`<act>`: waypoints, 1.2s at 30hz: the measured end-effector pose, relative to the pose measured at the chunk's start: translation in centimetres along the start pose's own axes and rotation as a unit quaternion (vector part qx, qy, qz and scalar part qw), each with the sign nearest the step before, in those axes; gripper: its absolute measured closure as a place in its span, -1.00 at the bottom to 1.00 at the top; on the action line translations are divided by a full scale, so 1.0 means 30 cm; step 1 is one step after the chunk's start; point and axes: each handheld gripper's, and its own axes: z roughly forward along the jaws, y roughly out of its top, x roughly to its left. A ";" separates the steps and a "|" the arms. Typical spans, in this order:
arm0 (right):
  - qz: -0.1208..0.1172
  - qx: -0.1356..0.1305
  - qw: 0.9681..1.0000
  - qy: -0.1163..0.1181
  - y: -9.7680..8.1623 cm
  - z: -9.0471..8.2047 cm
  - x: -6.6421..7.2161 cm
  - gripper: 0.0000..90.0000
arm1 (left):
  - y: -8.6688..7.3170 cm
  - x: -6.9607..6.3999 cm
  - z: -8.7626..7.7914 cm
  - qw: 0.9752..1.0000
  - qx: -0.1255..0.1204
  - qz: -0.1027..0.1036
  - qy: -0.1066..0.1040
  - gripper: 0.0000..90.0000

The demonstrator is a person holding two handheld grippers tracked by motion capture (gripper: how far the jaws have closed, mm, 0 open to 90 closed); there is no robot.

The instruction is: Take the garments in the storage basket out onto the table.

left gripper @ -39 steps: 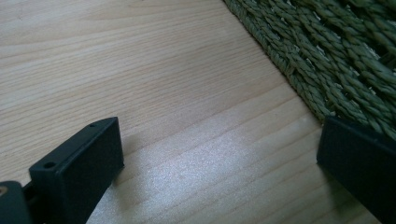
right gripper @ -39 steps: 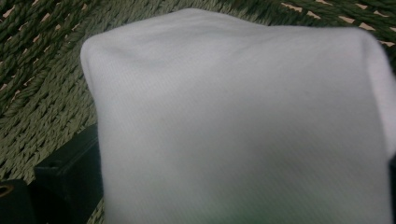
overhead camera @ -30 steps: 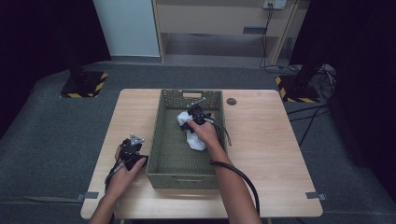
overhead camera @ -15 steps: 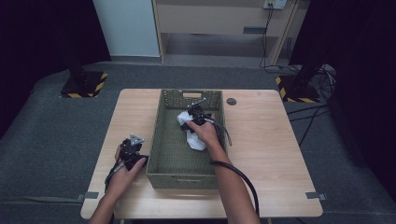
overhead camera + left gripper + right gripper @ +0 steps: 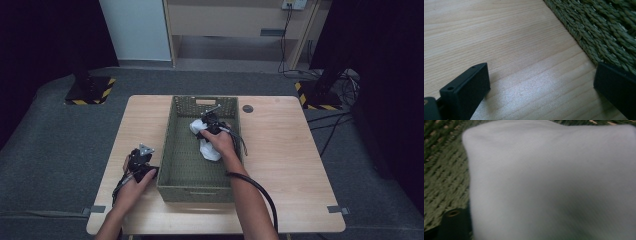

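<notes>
Cloth first: the crumpled white fabric cloth lies inside the green woven rectangular basket, in its far half, and your right hand-held gripper sits directly on top of it, pointing away from you and down. So the thing is right under and in front of the right jaws, no gap. Its long axis runs approx. from the far side of the basket toward you, a bit slanted. In the right gripper view the white cloth is pressed up against the camera, with the cloth between the jaws. They have just been closing from wide to about half, but you cannot tell yet if the pads really pinch the fabric.

Your left hand-held gripper rests on the light wooden desk, just beside the basket's left wall, jaws wide apart w/ nothing between them.

Vs. the earlier frame: both hands kept their place, the cloth has the same shape; only the right jaws differ, narrower now.
</notes>
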 end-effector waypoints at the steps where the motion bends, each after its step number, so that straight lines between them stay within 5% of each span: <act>1: -0.002 -0.002 1.000 -0.002 0.001 -0.002 0.002 -0.44 | 0.000 0.000 0.000 1.000 0.000 0.000 0.000 -1.00; 13: -0.022 -0.013 1.000 -0.007 0.021 -0.062 0.019 -0.02 | 0.000 0.000 0.000 1.000 0.001 0.001 0.000 -1.00; 36: -0.040 -0.059 0.997 -0.012 0.082 -0.252 0.051 0.02 | 0.000 0.000 0.001 1.000 -0.001 -0.001 0.000 -1.00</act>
